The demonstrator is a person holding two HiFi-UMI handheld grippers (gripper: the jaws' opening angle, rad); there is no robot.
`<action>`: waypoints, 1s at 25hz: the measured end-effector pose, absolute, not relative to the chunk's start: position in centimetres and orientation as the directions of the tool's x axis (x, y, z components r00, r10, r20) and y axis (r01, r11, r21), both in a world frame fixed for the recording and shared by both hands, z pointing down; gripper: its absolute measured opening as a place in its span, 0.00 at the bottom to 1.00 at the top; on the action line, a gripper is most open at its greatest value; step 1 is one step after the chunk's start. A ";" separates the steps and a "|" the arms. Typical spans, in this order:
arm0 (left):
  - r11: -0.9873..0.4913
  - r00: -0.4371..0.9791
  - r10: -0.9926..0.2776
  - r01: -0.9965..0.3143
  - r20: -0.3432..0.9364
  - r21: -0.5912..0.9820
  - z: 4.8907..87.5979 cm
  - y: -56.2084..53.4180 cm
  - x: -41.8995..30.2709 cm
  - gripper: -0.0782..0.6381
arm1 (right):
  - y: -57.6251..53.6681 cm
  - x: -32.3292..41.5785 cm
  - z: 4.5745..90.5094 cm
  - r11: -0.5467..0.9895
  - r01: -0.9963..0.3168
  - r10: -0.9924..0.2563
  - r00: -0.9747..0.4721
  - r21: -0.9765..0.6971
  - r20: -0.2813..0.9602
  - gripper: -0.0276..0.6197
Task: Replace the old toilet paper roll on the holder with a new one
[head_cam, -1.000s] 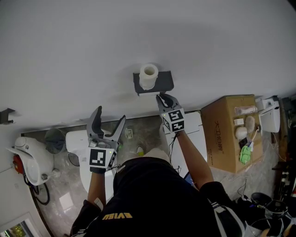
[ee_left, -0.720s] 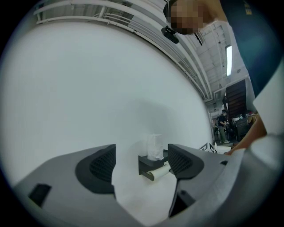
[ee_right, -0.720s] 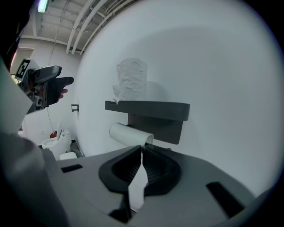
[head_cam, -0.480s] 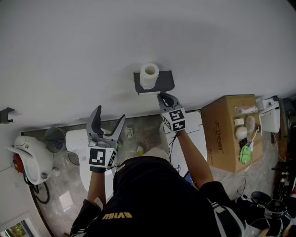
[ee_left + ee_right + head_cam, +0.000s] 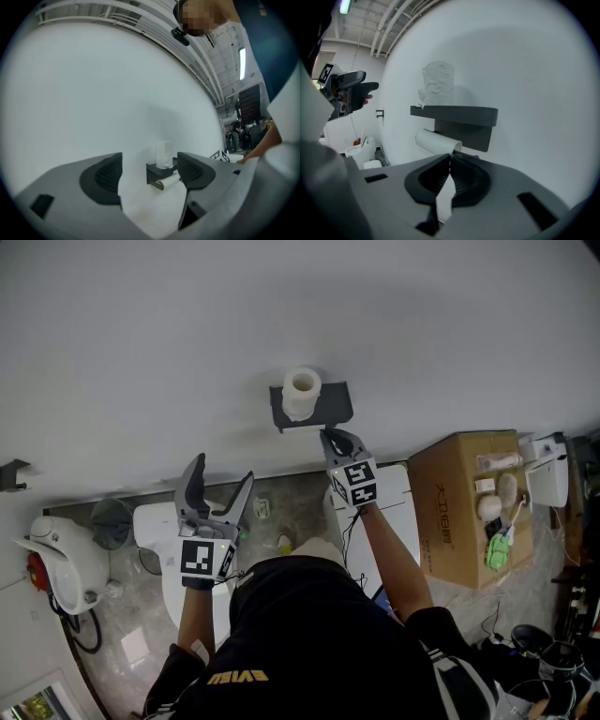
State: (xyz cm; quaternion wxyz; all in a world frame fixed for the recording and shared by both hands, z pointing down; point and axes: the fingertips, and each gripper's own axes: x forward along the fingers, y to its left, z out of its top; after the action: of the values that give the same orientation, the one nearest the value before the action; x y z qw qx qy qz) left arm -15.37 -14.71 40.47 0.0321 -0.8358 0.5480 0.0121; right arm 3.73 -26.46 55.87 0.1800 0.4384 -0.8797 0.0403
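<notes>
A dark grey holder [image 5: 336,405] is fixed to the white wall. A new white roll [image 5: 301,393] stands upright on its shelf [image 5: 459,112]. Under the shelf the old roll [image 5: 436,140], a nearly bare pale tube, lies on the bar. My right gripper [image 5: 326,434] sits just below the holder. Its jaws are pressed together at the tube's near open end and appear to pinch its rim [image 5: 450,157]. My left gripper [image 5: 225,471] hangs open and empty well to the left of the holder. In the left gripper view the holder [image 5: 154,171] and old roll [image 5: 168,182] show far off between its jaws.
A cardboard box [image 5: 469,502] with small items on it stands on the floor at the right. A white toilet [image 5: 155,531] and a white appliance [image 5: 56,559] are at the lower left. A small dark hook [image 5: 9,474] sticks from the wall at the far left.
</notes>
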 end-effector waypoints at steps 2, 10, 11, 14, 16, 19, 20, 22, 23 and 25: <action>-0.398 0.400 -0.915 -0.916 -0.056 -0.040 40.5 -14.8 -15.4 0.62 | -26.5 3.7 55.8 0.615 -0.784 -0.755 -0.552 0.090 0.353 0.04; -0.403 0.405 -0.913 -0.914 -0.057 -0.039 40.6 -14.9 -15.0 0.62 | -26.5 4.5 56.0 0.604 -0.793 -0.761 -0.544 0.082 0.353 0.04; -0.403 0.405 -0.913 -0.914 -0.055 -0.039 40.7 -14.8 -15.0 0.62 | -26.5 4.7 56.0 0.601 -0.795 -0.764 -0.541 0.081 0.352 0.04; -0.406 0.407 -0.912 -0.913 -0.053 -0.040 40.7 -14.8 -14.9 0.62 | -26.5 5.2 55.9 0.595 -0.800 -0.768 -0.535 0.082 0.353 0.04; -0.407 0.408 -0.911 -0.913 -0.051 -0.041 40.7 -14.8 -14.8 0.62 | -26.6 5.5 55.9 0.591 -0.802 -0.770 -0.531 0.084 0.354 0.04; -0.408 0.410 -0.911 -0.912 -0.051 -0.043 40.6 -14.8 -14.7 0.62 | -26.6 5.9 55.8 0.586 -0.806 -0.774 -0.524 0.087 0.354 0.04; -0.409 0.411 -0.910 -0.911 -0.052 -0.043 40.6 -14.8 -14.7 0.62 | -26.6 6.1 55.8 0.584 -0.807 -0.776 -0.522 0.088 0.355 0.04; -0.410 0.412 -0.910 -0.911 -0.052 -0.044 40.6 -14.8 -14.6 0.62 | -26.6 6.3 55.8 0.580 -0.810 -0.778 -0.518 0.090 0.356 0.04; -0.410 0.412 -0.910 -0.911 -0.052 -0.044 40.6 -14.7 -14.6 0.62 | -26.6 6.4 55.8 0.578 -0.811 -0.779 -0.516 0.090 0.357 0.04; -0.411 0.413 -0.909 -0.910 -0.054 -0.044 40.5 -14.7 -14.6 0.62 | -26.6 6.7 55.8 0.575 -0.813 -0.781 -0.513 0.091 0.356 0.04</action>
State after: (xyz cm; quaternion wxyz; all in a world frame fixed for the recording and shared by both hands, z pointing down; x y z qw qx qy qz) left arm -14.56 -14.70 40.51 0.0334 -0.8400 0.5414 0.0108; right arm 6.67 -26.57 55.78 0.1820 0.4588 -0.8686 0.0437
